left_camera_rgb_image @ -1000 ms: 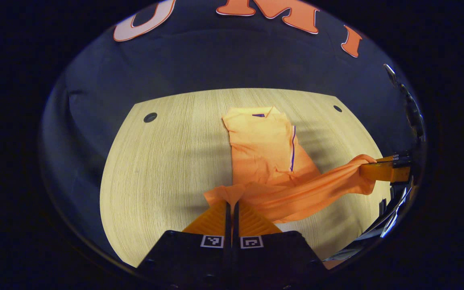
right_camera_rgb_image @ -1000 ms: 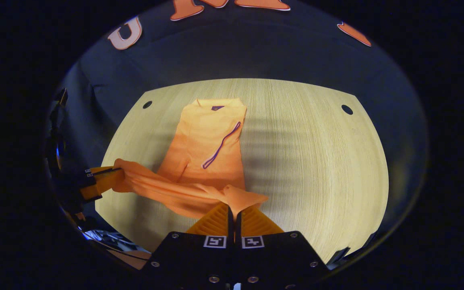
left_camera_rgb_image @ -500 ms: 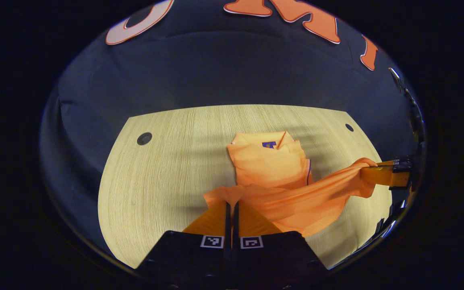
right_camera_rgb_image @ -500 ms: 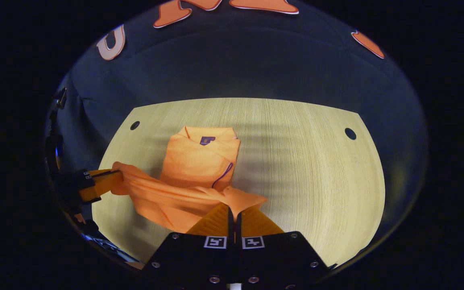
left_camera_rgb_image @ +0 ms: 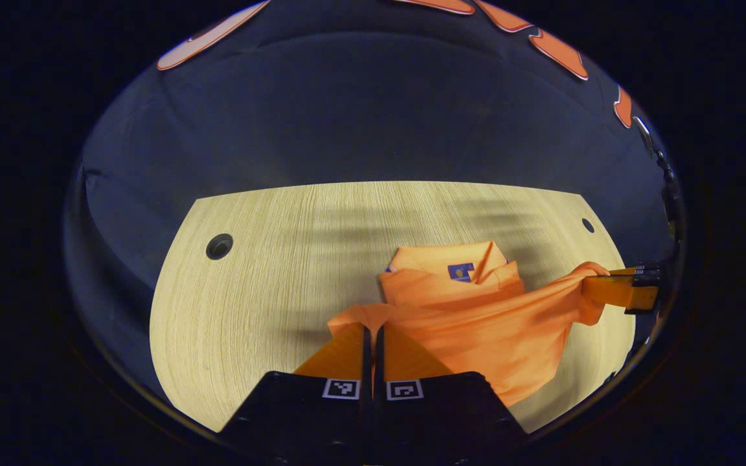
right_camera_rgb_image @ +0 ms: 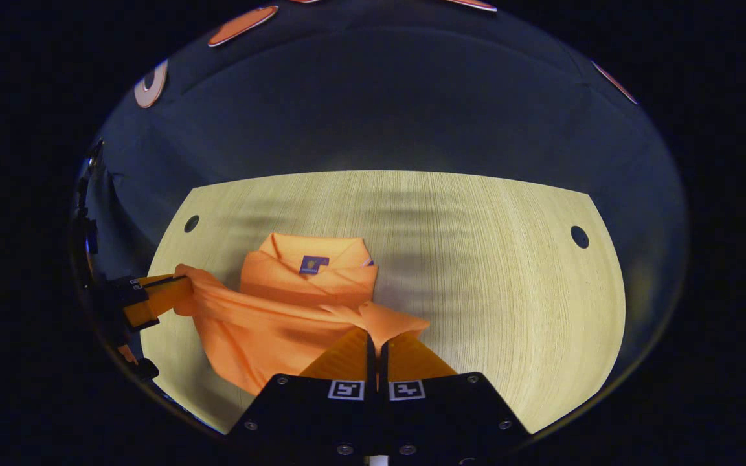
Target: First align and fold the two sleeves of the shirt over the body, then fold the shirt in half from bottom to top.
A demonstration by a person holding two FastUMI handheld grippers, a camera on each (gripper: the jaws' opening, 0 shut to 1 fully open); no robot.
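Observation:
An orange shirt (left_camera_rgb_image: 476,323) lies on the pale wooden table (left_camera_rgb_image: 269,272), its collar (left_camera_rgb_image: 460,259) with a purple tag toward the far side. My left gripper (left_camera_rgb_image: 373,325) is shut on one bottom corner of the hem, held above the body. My right gripper (right_camera_rgb_image: 375,331) is shut on the other hem corner; it also appears at the right of the left gripper view as right gripper (left_camera_rgb_image: 590,283). The left gripper (right_camera_rgb_image: 182,285) shows at the left of the right gripper view. The lifted hem stretches between the two and hangs over the shirt (right_camera_rgb_image: 282,317), close to the collar (right_camera_rgb_image: 311,255).
The table (right_camera_rgb_image: 489,272) has round holes near its far corners, hole (left_camera_rgb_image: 219,246), hole (left_camera_rgb_image: 587,225), hole (right_camera_rgb_image: 579,236) and hole (right_camera_rgb_image: 191,224). Black cloth walls stand behind the table. Bare wood stretches to the left in the left gripper view and to the right in the right gripper view.
Both grippers have carried the bottom hem forward toward the collar. The purple-trimmed fold on the body is now covered by the lifted cloth, and the collar looks nearer.

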